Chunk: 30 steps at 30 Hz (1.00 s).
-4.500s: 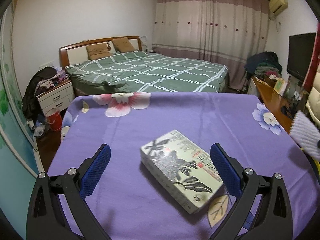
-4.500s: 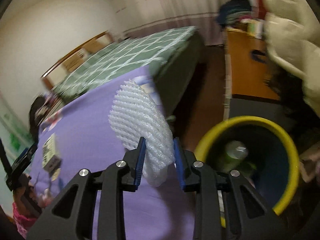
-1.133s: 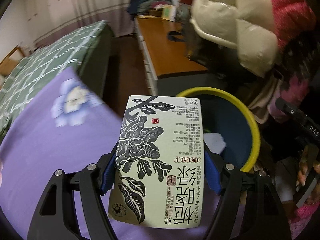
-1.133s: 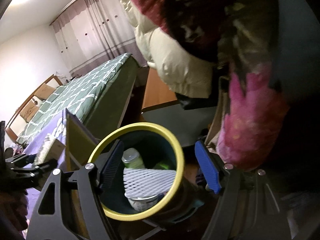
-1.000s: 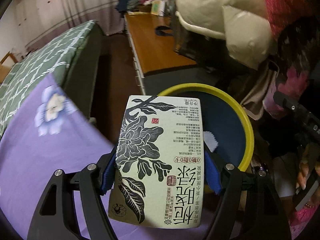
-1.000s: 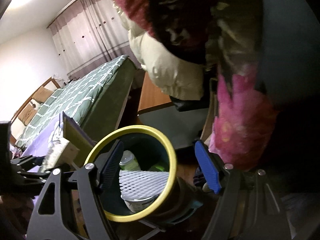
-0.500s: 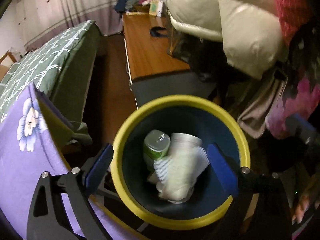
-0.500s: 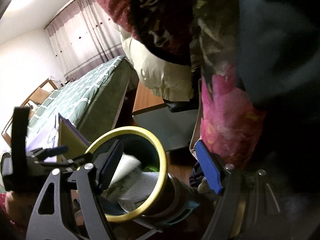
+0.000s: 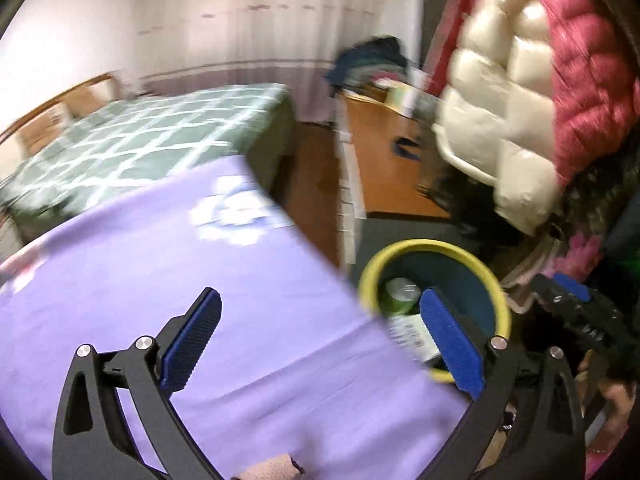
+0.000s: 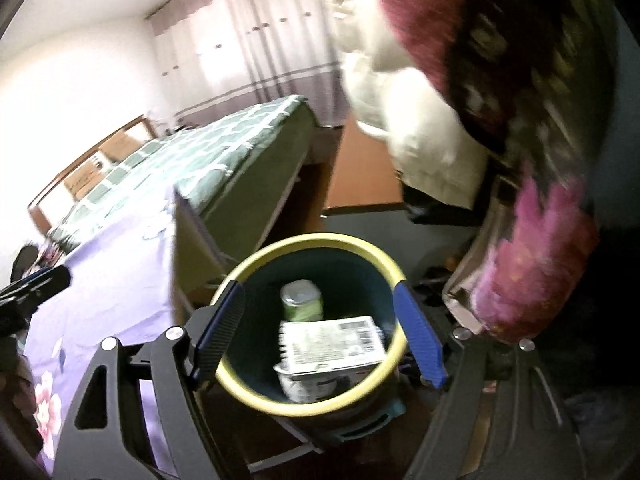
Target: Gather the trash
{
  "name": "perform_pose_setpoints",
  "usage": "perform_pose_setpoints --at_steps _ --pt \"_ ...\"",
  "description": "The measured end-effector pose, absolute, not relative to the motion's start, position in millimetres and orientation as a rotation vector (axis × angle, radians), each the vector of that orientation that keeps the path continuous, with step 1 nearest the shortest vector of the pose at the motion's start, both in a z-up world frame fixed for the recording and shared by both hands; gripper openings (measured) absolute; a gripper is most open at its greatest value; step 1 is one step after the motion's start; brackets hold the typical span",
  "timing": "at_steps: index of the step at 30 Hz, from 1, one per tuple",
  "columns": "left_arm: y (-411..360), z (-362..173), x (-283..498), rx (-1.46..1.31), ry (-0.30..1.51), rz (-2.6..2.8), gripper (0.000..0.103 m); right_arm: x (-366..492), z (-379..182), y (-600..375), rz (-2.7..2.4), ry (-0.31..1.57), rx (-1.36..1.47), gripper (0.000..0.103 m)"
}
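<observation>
hanging over the purple tablecloth point(image 9: 168, 280), the left gripper point(image 9: 316, 316) is seen with jaws just opened wide, nothing between them; the yellow-rimmed bin point(image 9: 372, 272) stands beside the table edge. in the right view, the right gripper point(image 10: 320, 312) is held open above the bin point(image 10: 320, 240), where the box point(image 10: 332, 344) lies on a cup point(image 10: 302, 300).

Purple floral cloth point(image 9: 208, 280) covers the table; bed w/ green plaid cover point(image 9: 132, 148) behind it. Wood desk point(image 9: 384, 160) at right, cream puffer jacket point(image 9: 504, 112) and red one point(image 9: 592, 64) hanging above. Striped curtains point(image 10: 256, 52) on far wall.
</observation>
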<state>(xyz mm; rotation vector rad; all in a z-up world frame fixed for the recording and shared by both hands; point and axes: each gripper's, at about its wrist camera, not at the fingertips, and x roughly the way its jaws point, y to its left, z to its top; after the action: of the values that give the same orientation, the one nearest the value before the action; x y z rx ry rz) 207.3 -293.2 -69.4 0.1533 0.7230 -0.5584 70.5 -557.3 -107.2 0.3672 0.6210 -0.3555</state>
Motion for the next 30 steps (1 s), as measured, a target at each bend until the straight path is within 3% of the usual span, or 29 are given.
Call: perform_pose_setpoints --at_steps 10,16,30 --pt "-100.3 -42.9 142.3 -0.04 0.611 -0.211 0.098 69.2 -67.1 -472.2 -0.194 0.554 0.199 0.082" --pt "-34.4 -37.0 96.0 -0.117 0.562 -0.141 0.098 58.4 -53.8 -434.0 -0.13 0.524 0.122 0.085" --pt "-27.2 -23.8 62.2 -0.075 0.514 -0.096 0.098 43.3 -42.8 -411.9 -0.102 0.478 0.105 0.086"
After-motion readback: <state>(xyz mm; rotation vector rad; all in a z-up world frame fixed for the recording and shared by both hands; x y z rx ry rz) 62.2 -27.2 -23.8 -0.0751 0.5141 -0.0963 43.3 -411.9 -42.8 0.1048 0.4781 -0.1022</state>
